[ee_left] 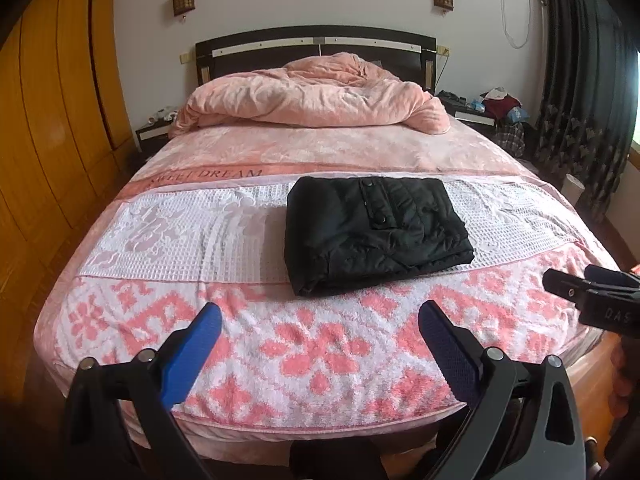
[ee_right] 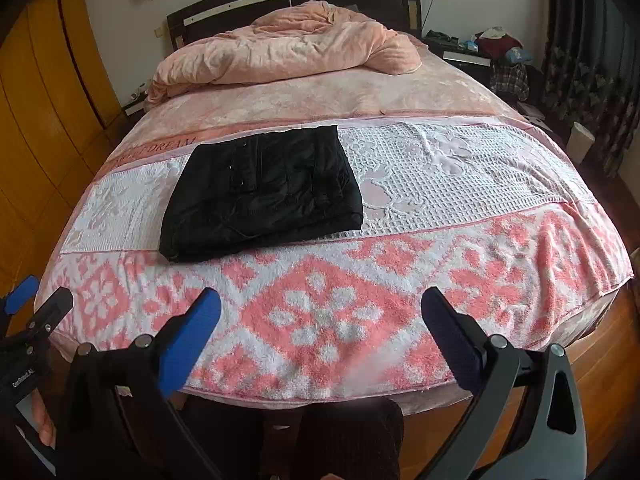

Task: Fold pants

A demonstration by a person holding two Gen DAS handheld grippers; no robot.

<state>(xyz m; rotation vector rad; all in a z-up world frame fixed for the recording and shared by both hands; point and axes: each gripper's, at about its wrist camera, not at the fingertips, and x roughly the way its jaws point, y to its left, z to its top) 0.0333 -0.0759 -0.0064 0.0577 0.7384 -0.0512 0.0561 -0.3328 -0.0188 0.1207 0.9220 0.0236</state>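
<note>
Far left: an orange-brown wardrobe (ee_left: 60,120) runs along the wall, w/ wood floor at its foot. Next to it the bed (ee_left: 320,344), covered near the foot by a pink-and-white patterned towel blanket (ee_right: 320,308), then a white waffle-weave band across the middle.

Left hand-held gripper (ee_left: 320,320) hovers above the near edge of the bed, jaws spread wide, nothing between the blue pads (ee_left: 196,352). It's apart from the fabric below and well short of the pants. In the right wrist view it shows only partly at the far left edge (ee_right: 38,312).

Centre: black pants (ee_left: 376,232) lie folded into a compact, roughly square bundle on the white band — snap buttons visible on top, near edge touching the start of the pink pattern. In the right wrist view they (ee_right: 260,196) sit left of centre. Neither gripper touches them.

Far end, centre: a rumpled pink duvet (ee_left: 304,96) heaped against the dark headboard (ee_left: 316,44).

Right hand-held gripper (ee_right: 320,316) also hangs over the near bed edge, jaws wide apart, empty; seen from the left wrist it pokes in at the right edge (ee_left: 576,284).

Far right: a cluttered nightstand (ee_left: 480,112) & dark patterned curtains (ee_left: 584,80).
</note>
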